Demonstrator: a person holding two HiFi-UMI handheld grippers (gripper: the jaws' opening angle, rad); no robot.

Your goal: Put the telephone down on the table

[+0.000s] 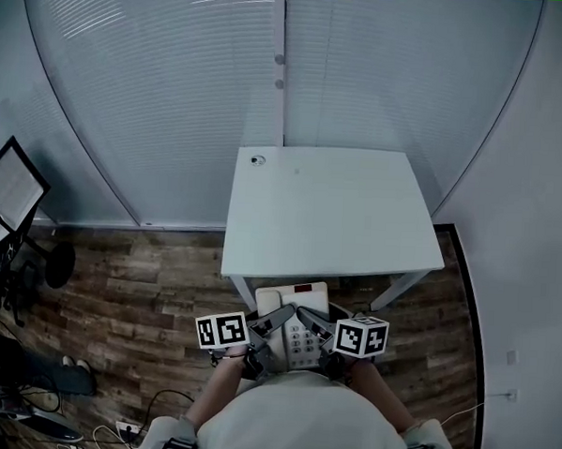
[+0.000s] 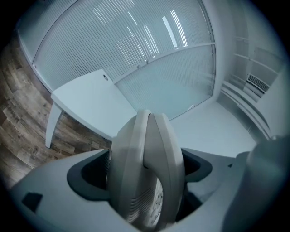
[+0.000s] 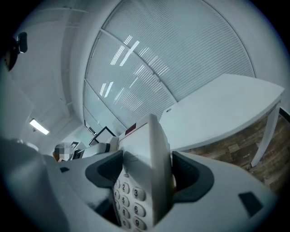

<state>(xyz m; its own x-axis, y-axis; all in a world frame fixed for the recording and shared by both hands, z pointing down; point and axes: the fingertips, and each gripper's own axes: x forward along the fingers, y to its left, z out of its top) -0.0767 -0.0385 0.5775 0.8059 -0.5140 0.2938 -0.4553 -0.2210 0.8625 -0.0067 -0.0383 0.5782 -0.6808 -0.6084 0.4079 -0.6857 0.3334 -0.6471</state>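
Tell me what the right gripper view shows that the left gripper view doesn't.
Only the right gripper view shows the number keys. Only the left gripper view shows a slotted grille. Both show the telephone edge-on, clamped in that view's own claw, the right claw or the left claw, with the white table and wood floor ahead.

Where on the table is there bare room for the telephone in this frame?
The whole white table top is bare, near edge to far wall, except a small round grommet at its far left corner. The only crowding is short of the near edge, where left gripper and right gripper clamp the telephone.
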